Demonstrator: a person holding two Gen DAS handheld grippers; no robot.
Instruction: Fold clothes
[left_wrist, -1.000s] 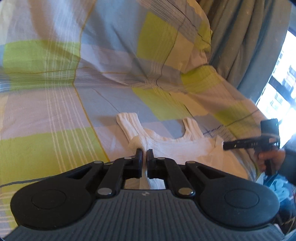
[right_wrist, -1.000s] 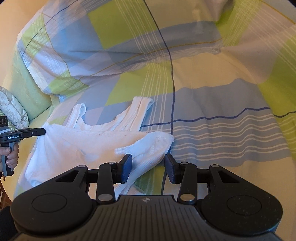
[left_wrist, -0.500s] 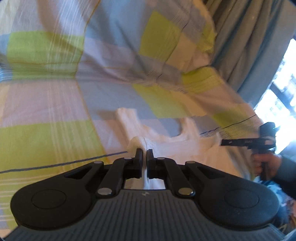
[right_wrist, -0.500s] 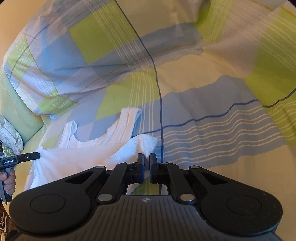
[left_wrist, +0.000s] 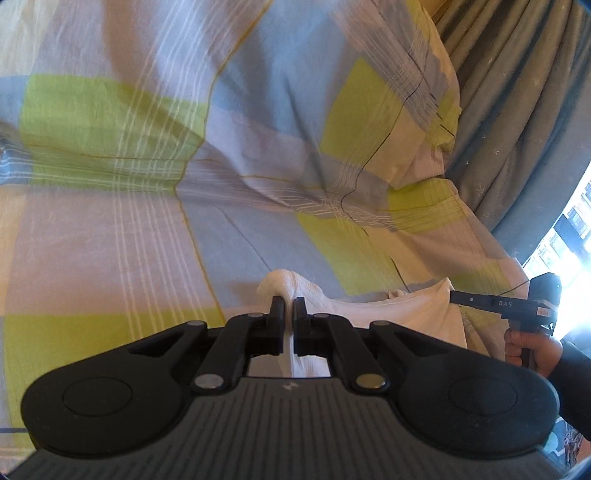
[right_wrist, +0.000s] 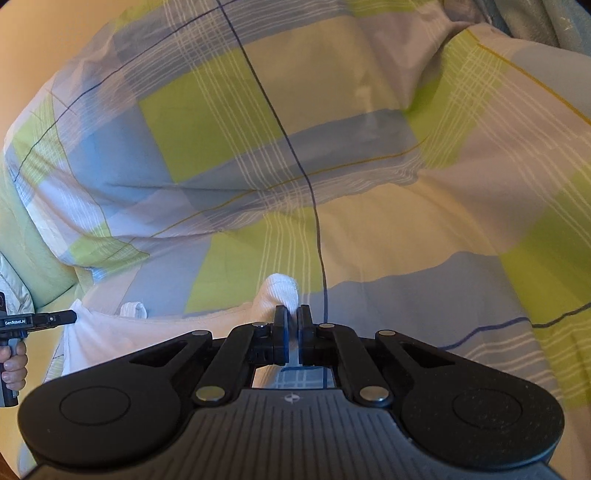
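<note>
Vest (left_wrist: 388, 314): white ribbed cotton, stretched as a band between your two grippers over the checked bedspread (left_wrist: 229, 206).

Your left gripper (left_wrist: 289, 312) points forward and slightly down, its jaws pressed together on a bunched fold of vest that humps up just ahead of the fingertips. Your right gripper (right_wrist: 292, 319) sits in the same pose, jaws pinching another bunched corner of the vest (right_wrist: 277, 291). In each wrist view the other gripper shows off to the side, level, held by a hand (left_wrist: 532, 347) on its pistol grip, with its tip at the far end of the cloth.

Between the two pinches the cloth runs in a shallow sag, with one strap loop (right_wrist: 131, 309) showing near the far end.

Ahead of both tools the bedspread lies open up to a pillow (right_wrist: 155, 155) in the same check. A curtain (left_wrist: 517, 110) hangs beyond the bed's edge, ahead and to the right of the left tool.
</note>
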